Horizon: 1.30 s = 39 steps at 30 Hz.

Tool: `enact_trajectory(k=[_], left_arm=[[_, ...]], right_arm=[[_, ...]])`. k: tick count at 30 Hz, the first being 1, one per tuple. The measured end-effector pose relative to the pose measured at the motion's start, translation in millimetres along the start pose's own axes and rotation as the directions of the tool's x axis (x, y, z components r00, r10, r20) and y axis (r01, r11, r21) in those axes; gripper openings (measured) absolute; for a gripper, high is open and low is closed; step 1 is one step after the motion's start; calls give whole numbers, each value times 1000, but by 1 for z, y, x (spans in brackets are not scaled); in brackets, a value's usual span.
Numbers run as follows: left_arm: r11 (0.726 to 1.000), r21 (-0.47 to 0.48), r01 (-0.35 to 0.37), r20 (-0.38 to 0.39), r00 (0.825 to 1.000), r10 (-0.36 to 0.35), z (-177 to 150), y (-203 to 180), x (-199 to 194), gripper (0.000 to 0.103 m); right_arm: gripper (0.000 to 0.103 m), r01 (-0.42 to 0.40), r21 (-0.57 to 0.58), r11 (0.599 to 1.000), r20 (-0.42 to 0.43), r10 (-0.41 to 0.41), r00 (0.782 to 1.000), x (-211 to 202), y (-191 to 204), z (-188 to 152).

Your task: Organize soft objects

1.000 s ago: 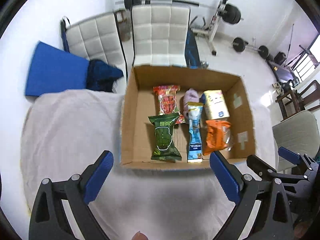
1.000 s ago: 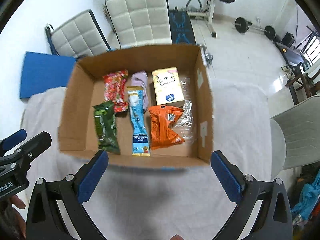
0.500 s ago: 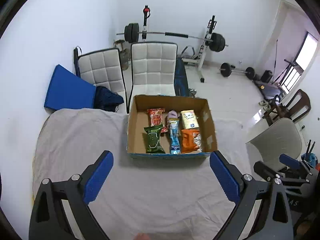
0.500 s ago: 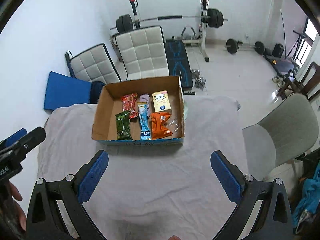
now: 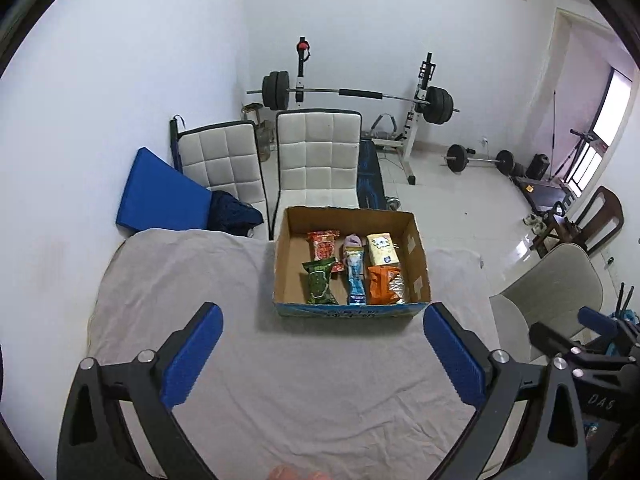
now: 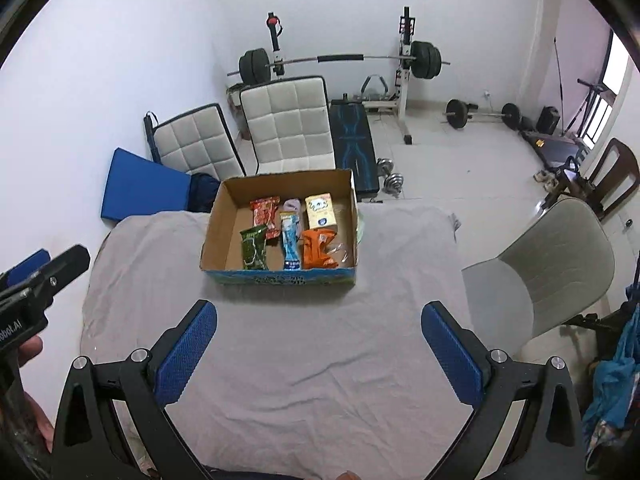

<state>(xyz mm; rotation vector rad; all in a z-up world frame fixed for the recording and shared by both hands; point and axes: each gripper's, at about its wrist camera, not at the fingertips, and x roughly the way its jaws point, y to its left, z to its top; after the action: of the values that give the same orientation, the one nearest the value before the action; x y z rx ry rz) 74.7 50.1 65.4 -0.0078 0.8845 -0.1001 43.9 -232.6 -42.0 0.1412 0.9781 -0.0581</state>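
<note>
Soft packets lie inside the cardboard box (image 5: 418,276) at the far middle of the cloth-covered table (image 5: 280,392); green packet (image 5: 319,283) near left, red packet (image 5: 323,245) behind it, blue packet (image 5: 355,278) centre, orange packet (image 5: 381,290) near right, cream carton (image 5: 383,249) far right; left gripper (image 5: 320,356) over bare cloth near the box, jaws just widened further, spread fully apart, nothing between them; right gripper (image 6: 318,354) likewise spread wide, empty, well apart from the box.

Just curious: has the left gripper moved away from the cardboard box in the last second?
Yes. The left gripper has pulled up and back; the cardboard box looks smaller.
</note>
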Motion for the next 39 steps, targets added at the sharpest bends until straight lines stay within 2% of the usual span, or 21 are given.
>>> enact_trajectory(k=[8, 18, 28, 39], left_arm=[[1000, 5, -9, -3, 1000, 9, 1, -2, 8, 103], [1000, 16, -25, 35, 999, 25, 11, -8, 9, 103], [999, 1, -50, 55, 997, 50, 12, -6, 4, 103], [999, 1, -50, 29, 998, 50, 11, -9, 9, 103]], right_arm=[[103, 20, -14, 1000, 61, -19, 998, -8, 8, 10], [103, 44, -30, 999, 120, -40, 992, -10, 14, 23], [103, 53, -11, 999, 139, -51, 989, -9, 4, 30], [103, 51, -14, 999, 139, -49, 989, -9, 4, 30]])
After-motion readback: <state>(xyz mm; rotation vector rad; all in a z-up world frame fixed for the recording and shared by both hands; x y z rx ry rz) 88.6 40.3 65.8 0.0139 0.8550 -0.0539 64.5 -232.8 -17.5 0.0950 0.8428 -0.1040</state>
